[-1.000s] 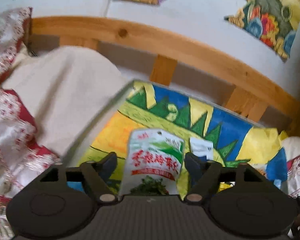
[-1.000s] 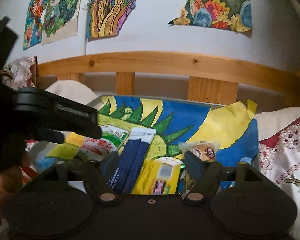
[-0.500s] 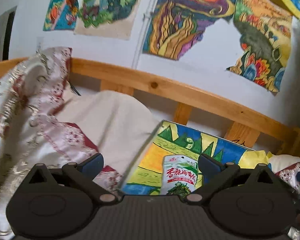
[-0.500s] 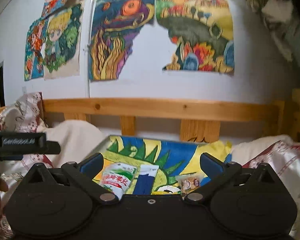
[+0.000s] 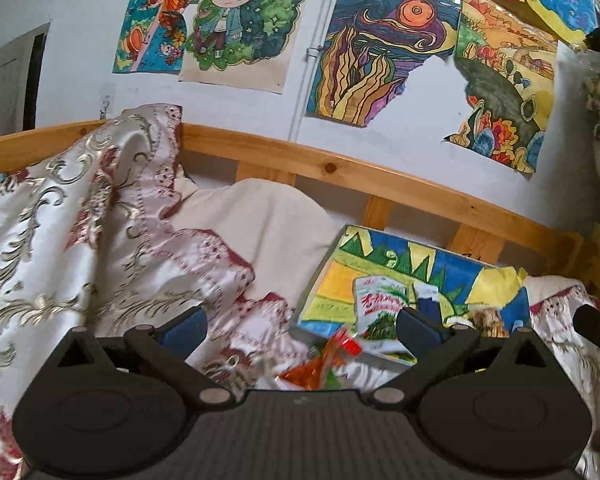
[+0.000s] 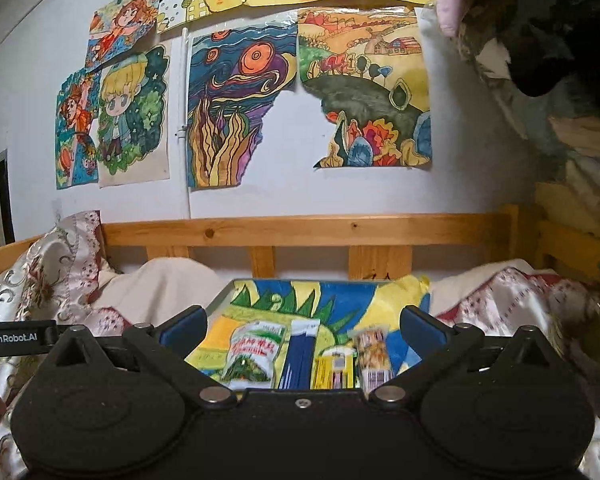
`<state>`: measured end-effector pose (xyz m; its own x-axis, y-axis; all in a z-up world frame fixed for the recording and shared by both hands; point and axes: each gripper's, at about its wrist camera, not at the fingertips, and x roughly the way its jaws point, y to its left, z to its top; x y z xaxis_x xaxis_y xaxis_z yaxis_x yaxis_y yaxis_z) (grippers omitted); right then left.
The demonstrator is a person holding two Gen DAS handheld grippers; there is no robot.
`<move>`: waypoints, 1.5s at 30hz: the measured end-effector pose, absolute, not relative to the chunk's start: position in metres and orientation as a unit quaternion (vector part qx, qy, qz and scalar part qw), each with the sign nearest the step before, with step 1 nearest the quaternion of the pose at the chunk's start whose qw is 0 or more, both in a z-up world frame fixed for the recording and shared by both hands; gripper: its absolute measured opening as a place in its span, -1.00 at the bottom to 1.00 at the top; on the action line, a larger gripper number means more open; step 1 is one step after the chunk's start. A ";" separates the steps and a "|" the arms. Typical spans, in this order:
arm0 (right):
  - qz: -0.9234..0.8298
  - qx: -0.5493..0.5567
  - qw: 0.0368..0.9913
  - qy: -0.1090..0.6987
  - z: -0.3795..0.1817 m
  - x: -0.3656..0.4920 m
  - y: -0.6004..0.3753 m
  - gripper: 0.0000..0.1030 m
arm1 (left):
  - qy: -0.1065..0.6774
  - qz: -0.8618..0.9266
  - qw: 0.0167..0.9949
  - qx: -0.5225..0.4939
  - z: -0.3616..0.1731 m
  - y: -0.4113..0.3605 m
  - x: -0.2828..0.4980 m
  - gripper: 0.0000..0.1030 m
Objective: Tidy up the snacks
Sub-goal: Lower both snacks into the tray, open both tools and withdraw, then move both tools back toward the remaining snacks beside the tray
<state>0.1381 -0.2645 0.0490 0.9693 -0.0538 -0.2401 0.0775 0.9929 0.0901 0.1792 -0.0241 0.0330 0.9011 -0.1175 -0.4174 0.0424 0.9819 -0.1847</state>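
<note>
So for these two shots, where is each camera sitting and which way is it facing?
Left wrist: on the left gripper, facing the bed's wooden rail and the drawings on the wall; its open fingers show, nothing between them.
Right wrist: on the right gripper, facing the same wall squarely; its open fingers show, the left gripper's body at the left edge.
Shared: the painted board with the green seaweed packet and the dark blue packet.

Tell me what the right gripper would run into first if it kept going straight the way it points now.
Probably the snack row on the painted board: the open right gripper aims slightly downward over the dark blue packet, with the green-and-white bag beside it. Depth is unclear; a flatter line would reach the wooden rail.
</note>
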 end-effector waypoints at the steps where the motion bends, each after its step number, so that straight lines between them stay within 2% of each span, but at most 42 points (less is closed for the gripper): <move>1: -0.034 0.049 0.991 0.121 0.047 0.133 -0.262 0.99 | 0.218 -0.041 0.971 -0.085 0.032 -0.021 0.174 0.99; 22: -0.030 0.031 0.988 0.151 0.026 0.062 -0.220 0.99 | 0.253 -0.052 0.965 -0.034 -0.007 0.003 0.117 0.99; 45: -0.009 0.029 0.970 0.242 -0.020 0.057 -0.188 0.99 | 0.281 -0.015 0.959 0.029 -0.027 0.015 0.105 0.99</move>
